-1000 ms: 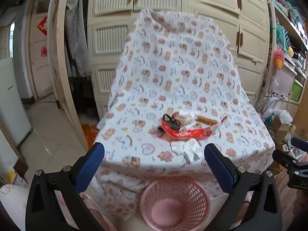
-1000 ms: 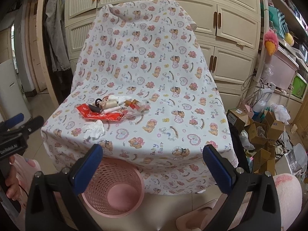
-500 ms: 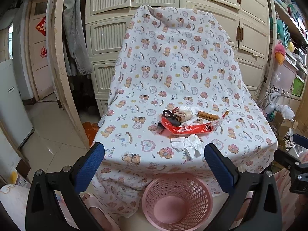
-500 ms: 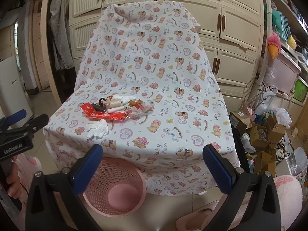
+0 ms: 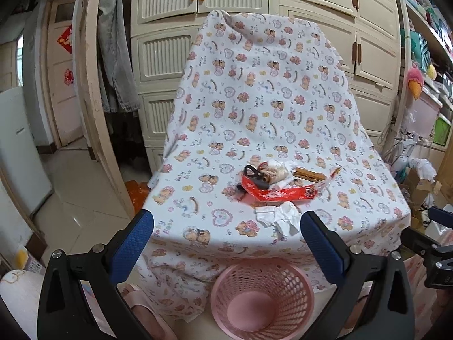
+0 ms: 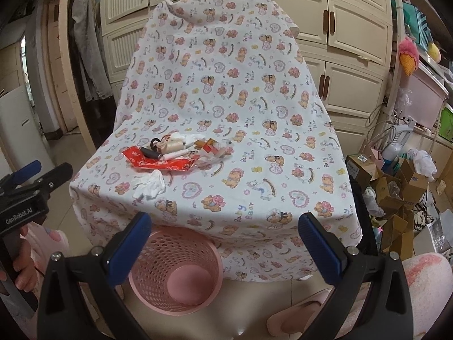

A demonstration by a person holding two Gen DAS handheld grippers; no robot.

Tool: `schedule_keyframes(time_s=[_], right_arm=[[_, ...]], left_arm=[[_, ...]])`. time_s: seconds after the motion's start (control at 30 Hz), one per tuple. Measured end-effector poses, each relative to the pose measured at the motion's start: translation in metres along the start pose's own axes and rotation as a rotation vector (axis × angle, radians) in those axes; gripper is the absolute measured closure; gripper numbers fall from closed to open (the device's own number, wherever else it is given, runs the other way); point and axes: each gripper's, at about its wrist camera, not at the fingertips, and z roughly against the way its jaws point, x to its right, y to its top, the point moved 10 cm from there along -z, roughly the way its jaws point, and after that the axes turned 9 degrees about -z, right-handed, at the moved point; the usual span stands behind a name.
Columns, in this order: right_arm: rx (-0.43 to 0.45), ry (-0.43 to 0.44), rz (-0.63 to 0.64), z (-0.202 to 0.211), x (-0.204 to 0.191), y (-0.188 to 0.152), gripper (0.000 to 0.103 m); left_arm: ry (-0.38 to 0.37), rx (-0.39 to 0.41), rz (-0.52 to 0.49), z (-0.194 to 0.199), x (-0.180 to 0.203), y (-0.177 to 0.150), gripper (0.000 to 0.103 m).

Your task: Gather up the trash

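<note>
Left wrist view: your left gripper (image 5: 226,235) hangs with jaws wide apart, nothing between them. Right gripper (image 6: 225,233) likewise spread and empty. Trash sits in a small heap on the cloth-covered seat (image 5: 198,198): a crumpled white tissue (image 5: 279,216) nearest the front edge, a red wrapper (image 5: 280,194) just behind it, clear plastic and small bits beyond. The pink basket (image 5: 262,297) stands on the floor below the edge, apparently empty. Judgement: tissue is light and soft; pinch its raised middle fold. Wrapper is thin and likely slippery; take it at a lifted edge.
</note>
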Motion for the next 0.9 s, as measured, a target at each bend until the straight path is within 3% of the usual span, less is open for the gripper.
schedule_keyframes(time_s=[0.4,0.77,0.9], right_arm=[[-0.019,0.013,0.018,-0.004,-0.008,-0.005,0.0],[-0.029,0.009,0.013,-0.005,-0.007,-0.007,0.0],[-0.029,0.0,0.01,-0.006,-0.005,-0.006,0.0]], left_arm=[[0.051,-0.022,-0.039,-0.005,-0.003,-0.004,0.001],[-0.054,-0.053,-0.065,-0.009,0.015,-0.01,0.001],[-0.062,-0.054,-0.065,-0.009,0.017,-0.01,0.001]])
